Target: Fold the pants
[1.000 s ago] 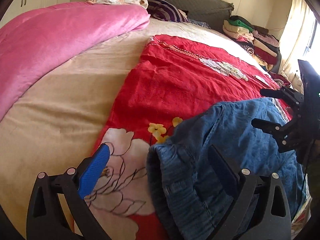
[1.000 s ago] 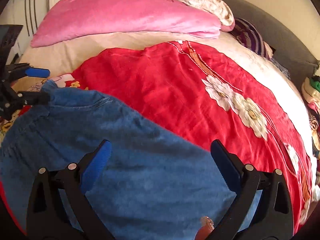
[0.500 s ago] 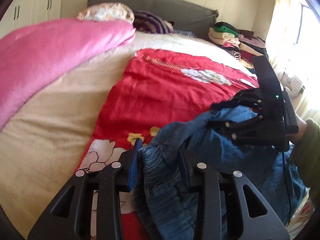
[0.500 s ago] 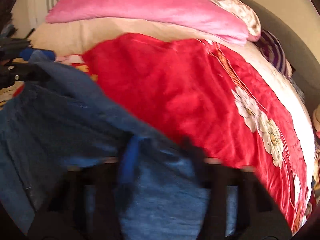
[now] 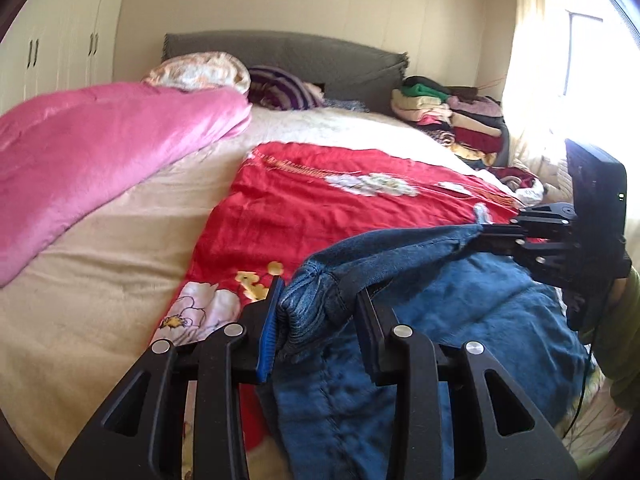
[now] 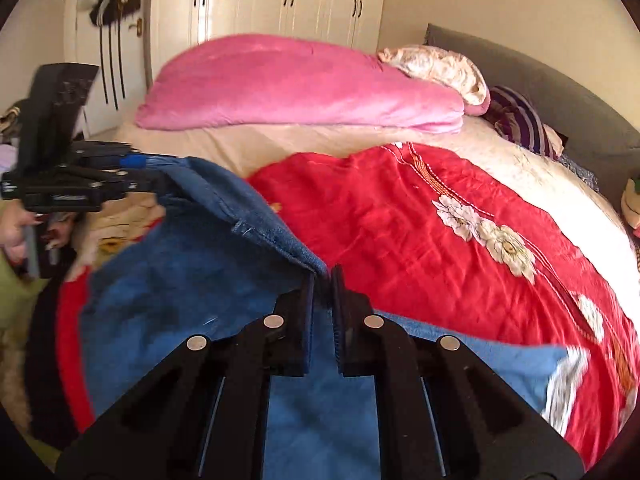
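Blue denim pants (image 5: pixel 460 320) lie on a red flowered cover (image 5: pixel 320 200) on the bed. My left gripper (image 5: pixel 318 300) is shut on a bunched corner of the pants' top edge. My right gripper (image 6: pixel 322 280) is shut on the other end of that edge. It shows in the left wrist view (image 5: pixel 486 232) at the right, and the left gripper shows in the right wrist view (image 6: pixel 140 164). The edge (image 6: pixel 248 216) is lifted and stretched between them, with the rest of the pants (image 6: pixel 192 300) hanging onto the bed.
A pink blanket (image 5: pixel 100 152) lies along the bed's left side, pillows (image 5: pixel 200 72) at the grey headboard (image 5: pixel 300 56). A stack of folded clothes (image 5: pixel 452 120) stands at the far right. Wardrobes (image 6: pixel 280 0) line the wall. The person's hand (image 6: pixel 16 228) holds the left gripper.
Both grippers have shut on the pants' top edge and lifted it off the bed. The edge is now stretched between them.
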Demonstrator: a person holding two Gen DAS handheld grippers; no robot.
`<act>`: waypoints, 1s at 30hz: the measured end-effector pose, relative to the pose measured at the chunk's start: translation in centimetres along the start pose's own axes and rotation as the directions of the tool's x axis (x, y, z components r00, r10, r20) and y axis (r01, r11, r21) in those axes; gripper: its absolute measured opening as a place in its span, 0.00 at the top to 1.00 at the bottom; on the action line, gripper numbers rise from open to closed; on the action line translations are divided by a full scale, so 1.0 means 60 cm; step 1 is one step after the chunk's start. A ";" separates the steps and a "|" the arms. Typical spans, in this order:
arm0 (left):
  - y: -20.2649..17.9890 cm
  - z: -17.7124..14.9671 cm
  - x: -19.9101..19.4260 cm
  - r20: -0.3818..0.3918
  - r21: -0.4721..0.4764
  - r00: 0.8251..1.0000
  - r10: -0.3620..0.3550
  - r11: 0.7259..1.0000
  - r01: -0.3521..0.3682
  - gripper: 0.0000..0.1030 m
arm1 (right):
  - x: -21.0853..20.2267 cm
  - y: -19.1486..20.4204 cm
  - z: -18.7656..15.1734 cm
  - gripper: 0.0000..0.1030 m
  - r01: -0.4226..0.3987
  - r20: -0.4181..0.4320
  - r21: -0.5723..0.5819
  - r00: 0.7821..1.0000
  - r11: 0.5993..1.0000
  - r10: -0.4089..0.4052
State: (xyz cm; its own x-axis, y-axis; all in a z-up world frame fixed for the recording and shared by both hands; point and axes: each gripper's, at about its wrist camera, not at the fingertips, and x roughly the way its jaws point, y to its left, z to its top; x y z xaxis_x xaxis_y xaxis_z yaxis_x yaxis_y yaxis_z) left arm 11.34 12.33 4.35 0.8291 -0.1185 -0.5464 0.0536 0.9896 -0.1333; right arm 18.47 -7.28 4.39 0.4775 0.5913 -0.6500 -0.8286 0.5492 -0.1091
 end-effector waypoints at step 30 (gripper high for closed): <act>0.018 -0.145 -0.167 -0.149 -0.073 0.988 -0.030 0.997 0.019 0.47 | -0.050 0.219 -0.190 0.96 -0.237 -0.185 0.047 0.953 0.970 0.241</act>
State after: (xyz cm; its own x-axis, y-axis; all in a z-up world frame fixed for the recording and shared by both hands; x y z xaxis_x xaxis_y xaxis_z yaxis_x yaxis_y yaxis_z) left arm -1.76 13.91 2.51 0.7352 -0.1585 -0.6590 0.0282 0.9786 -0.2039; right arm 2.82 -8.58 -3.64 0.2010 0.5868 -0.7844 -0.9032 0.4210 0.0835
